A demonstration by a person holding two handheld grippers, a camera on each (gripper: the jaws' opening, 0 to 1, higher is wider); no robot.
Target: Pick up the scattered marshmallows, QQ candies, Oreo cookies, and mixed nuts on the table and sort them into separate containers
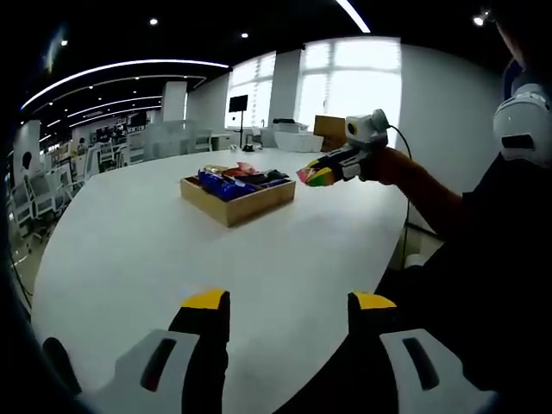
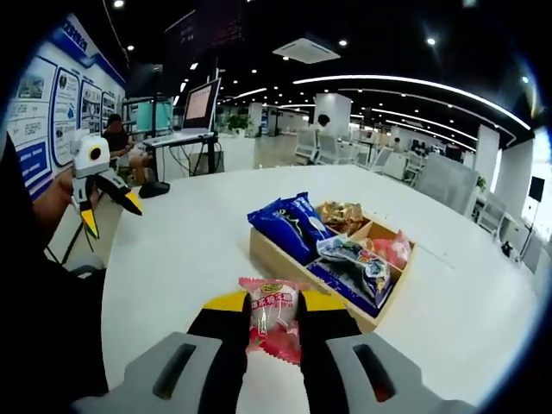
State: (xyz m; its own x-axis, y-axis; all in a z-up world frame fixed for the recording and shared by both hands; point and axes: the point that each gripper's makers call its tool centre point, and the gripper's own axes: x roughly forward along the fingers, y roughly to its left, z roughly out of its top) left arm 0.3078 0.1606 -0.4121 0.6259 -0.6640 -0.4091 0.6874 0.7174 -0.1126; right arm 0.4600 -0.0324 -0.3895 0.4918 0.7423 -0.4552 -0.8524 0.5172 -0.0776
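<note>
Left gripper (image 1: 289, 304): jaws spread wide, nothing between the yellow tips, held above the near edge of the white table (image 1: 138, 250). Ahead of it and slightly left sits the wooden tray (image 1: 235, 207), well apart from the jaws, with blue packets and reddish packets inside. Ahead and to the right, the right gripper (image 1: 316, 174) comes in from the right side, held by a person's hand, clamped on a pink-and-green packet just beside the tray's right end, raised off the table.

Right gripper (image 2: 272, 304): jaws closed on a pink marshmallow packet (image 2: 273, 328), packet upright between the yellow tips, its lower edge hanging below them. Just beyond the tips and to the right lies the same wooden tray (image 2: 285, 263), divided into compartments. A large blue Oreo packet (image 2: 291, 226) lies at the tray's near-left end, a brown nut packet (image 2: 342, 216) behind it, a dark blue packet (image 2: 355, 259) across the middle, a red packet (image 2: 392, 248) at the right end. Which divider separates which packets cannot be told. Far left of the jaws, the left gripper (image 2: 110, 211) hangs in the air with jaws apart, off the table's edge.
</note>
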